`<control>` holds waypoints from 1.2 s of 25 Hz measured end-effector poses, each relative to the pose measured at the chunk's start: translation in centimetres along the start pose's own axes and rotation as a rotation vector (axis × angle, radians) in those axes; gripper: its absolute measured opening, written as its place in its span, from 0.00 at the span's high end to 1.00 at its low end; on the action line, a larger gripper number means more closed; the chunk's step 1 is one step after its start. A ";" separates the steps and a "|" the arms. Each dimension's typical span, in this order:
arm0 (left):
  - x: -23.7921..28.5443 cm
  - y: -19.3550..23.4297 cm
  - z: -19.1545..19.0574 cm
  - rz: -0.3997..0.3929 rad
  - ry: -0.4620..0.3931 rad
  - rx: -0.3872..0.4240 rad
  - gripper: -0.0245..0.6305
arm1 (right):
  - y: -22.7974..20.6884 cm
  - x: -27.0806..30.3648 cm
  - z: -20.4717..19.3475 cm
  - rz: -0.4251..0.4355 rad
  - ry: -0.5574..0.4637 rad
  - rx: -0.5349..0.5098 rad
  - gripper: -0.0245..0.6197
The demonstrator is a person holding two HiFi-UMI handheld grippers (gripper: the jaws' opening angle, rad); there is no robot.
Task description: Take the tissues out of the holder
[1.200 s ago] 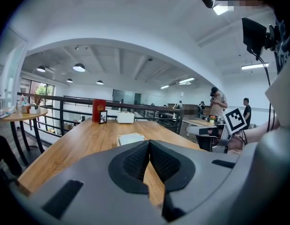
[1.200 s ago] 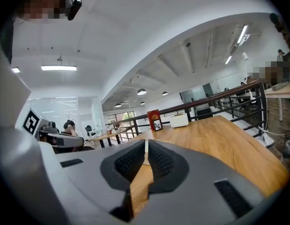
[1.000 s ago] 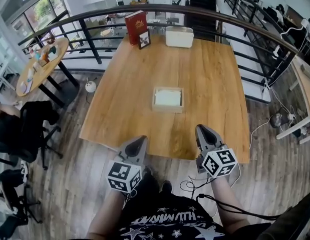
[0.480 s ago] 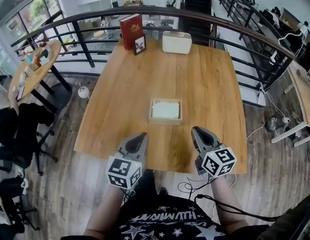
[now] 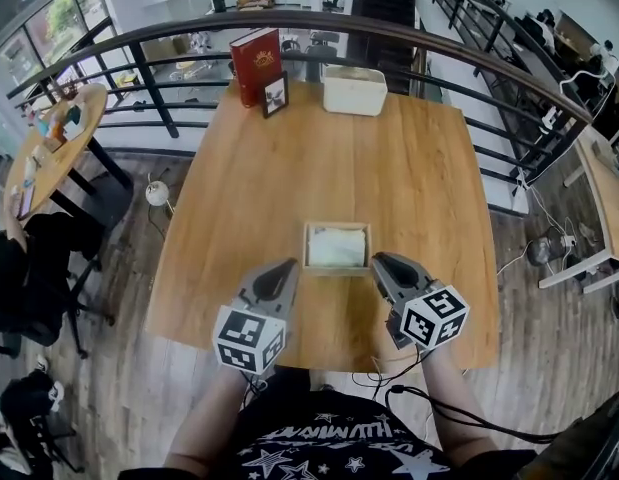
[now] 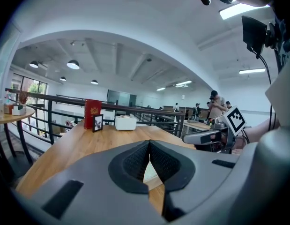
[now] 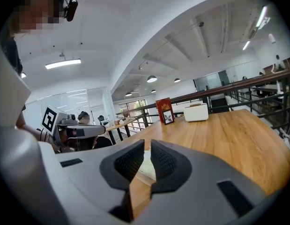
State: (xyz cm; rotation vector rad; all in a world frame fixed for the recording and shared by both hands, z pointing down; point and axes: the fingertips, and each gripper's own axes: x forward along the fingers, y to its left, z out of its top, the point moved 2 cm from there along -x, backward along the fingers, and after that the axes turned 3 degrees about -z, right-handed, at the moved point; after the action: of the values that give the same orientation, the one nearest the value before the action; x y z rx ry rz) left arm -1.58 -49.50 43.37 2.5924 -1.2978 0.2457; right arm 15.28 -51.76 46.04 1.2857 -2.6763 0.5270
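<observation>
Currently I am looking down at a wooden counter [image 5: 419,168] with both tools hovering over its near edge. The holder [image 5: 336,269], a shallow wooden tray, is sitting near that edge, roughly midway between the left and right edges. The tissues [image 5: 336,245] are lying flat inside it as a white stack filling the tray.

The left tongs [image 5: 286,266] are pointing at the holder's near left corner, with the tip just beside it; I cannot tell whether it is touching. In the left gripper view the two ribbed pads are meeting at their tips, so these tongs are pressed together and gripping nothing.

The right tongs [image 5: 377,260] are sitting just beside the holder's near right corner. In the right gripper view their pads are drawn together too, with only a hairline showing between them and nothing pinched. Contact with the tray is not clear here either.

At the far edge of the counter a red book [image 5: 254,61] is standing upright near the far left corner. A small picture frame [image 5: 275,95] is standing just in front of it, and a white box [image 5: 354,90] is resting to their right. A dark railing [image 5: 149,88] is curving past behind them, and a round table [image 5: 51,148] is standing well apart beyond the counter's left edge.
</observation>
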 end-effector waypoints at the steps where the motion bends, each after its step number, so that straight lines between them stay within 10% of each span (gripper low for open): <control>1: 0.5 0.7 0.2 -0.002 0.000 -0.006 0.94 | -0.2 0.8 0.0 0.003 0.010 0.006 0.91; 12: 4.6 5.9 0.2 -0.026 0.031 -0.037 0.94 | -0.5 7.7 -1.4 0.057 0.187 -0.157 0.61; 30: 9.2 10.0 -0.6 -0.066 0.069 -0.077 0.94 | -2.4 14.0 -5.1 0.114 0.515 -0.469 0.53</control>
State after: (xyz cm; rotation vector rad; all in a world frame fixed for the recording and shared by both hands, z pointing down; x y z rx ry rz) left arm -4.19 -62.13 47.59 2.5337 -1.1735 0.2660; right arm 8.10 -61.54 55.08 0.7471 -2.2555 0.1819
